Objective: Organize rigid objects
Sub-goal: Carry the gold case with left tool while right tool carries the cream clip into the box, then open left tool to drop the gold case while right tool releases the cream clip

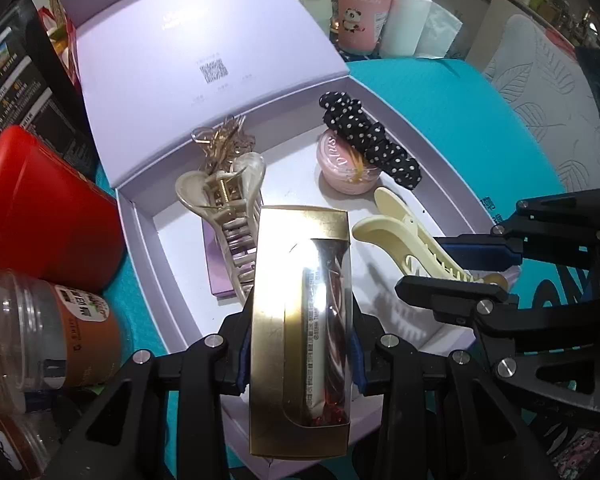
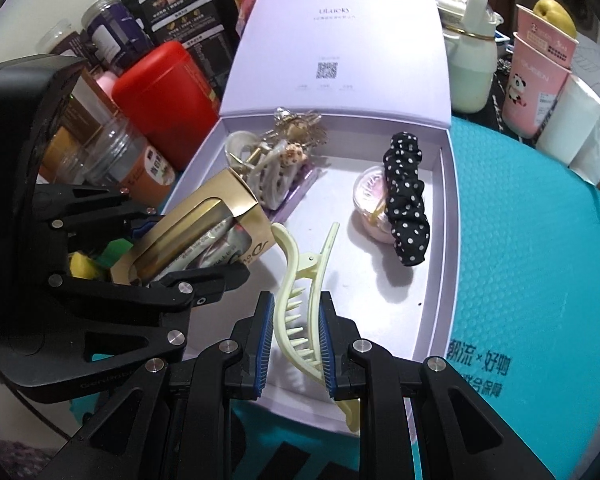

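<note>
An open lilac box (image 1: 140, 216) (image 2: 444, 240) lies on the teal mat. My left gripper (image 1: 298, 354) is shut on a gold windowed carton (image 1: 300, 320) and holds it over the box's near edge; the carton also shows in the right wrist view (image 2: 204, 232). My right gripper (image 2: 294, 344) is shut on a pale yellow hair claw (image 2: 300, 300), also in the left wrist view (image 1: 412, 248), held over the box's near right part. Inside lie a pearly hair claw (image 1: 228, 208), gold clips (image 1: 224, 144), a pink jar (image 1: 340, 160) and a black polka-dot scrunchie (image 1: 372, 136).
A red canister (image 1: 40, 208) and clear jars (image 1: 40, 320) stand left of the box. Black snack bags (image 2: 180, 12) stand behind. Pink panda cups (image 2: 536, 76), a white paper roll (image 2: 576, 128) and a white bottle (image 2: 468, 60) stand at the back right. The teal mat (image 2: 540, 240) lies right.
</note>
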### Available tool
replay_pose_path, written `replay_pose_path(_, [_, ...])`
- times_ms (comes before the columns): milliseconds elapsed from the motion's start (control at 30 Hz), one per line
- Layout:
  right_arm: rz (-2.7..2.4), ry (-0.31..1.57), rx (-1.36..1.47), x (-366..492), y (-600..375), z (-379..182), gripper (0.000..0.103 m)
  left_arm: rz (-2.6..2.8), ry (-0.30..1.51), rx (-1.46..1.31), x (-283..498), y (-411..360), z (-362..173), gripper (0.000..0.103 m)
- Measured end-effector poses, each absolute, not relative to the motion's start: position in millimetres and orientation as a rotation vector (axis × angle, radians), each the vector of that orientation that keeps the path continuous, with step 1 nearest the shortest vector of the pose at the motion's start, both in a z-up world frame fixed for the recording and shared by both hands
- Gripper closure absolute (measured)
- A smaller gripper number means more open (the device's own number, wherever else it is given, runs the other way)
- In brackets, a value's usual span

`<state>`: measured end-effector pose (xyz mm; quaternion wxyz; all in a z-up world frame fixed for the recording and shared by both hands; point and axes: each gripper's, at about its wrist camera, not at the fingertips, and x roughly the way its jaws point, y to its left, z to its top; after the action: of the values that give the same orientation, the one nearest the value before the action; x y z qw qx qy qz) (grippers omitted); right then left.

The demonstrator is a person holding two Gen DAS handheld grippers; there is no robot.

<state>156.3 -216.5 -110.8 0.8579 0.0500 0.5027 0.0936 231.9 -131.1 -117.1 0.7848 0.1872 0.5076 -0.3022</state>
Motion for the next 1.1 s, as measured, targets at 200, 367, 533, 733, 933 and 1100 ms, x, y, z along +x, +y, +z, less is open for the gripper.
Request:
replay_pose_path(200, [0.169, 1.079, 0.122, 161.7, -222.2, -121.5, 0.082, -0.63, 1.094, 0.409, 238.6, -136.3, -124.3, 0.066])
replay_pose_path(367, [0.147, 1.097, 0.142, 164.8, -227.8, -129.7, 0.082, -0.61, 1.1, 0.385, 239.8, -137.3, -131.9, 0.067])
replay_pose_path(533, [0.128, 1.113, 0.153, 172.1, -228.3, -139.2, 0.082, -0.626, 1.098, 0.365, 235.5, -138.0, -135.3, 0.066])
replay_pose_path(733, [0.125, 1.12, 0.136, 176.2, -222.8, -143.9, 0.082, -0.618, 1.147, 0.355, 232.9, -135.2, -145.1, 0.066])
replay_pose_path(933, [0.139, 1.133, 0.124, 179.2, -213.9, -151.5, 0.082, -0.629, 1.129, 0.389, 229.2, -135.7, -147.6, 0.066])
replay_pose_path(1100, [0.143, 1.133, 0.128, 185.3, -210.1, -158.6, 0.081, -0.633, 1.109, 0.431, 227.3, -144.4, -149.7, 0.066])
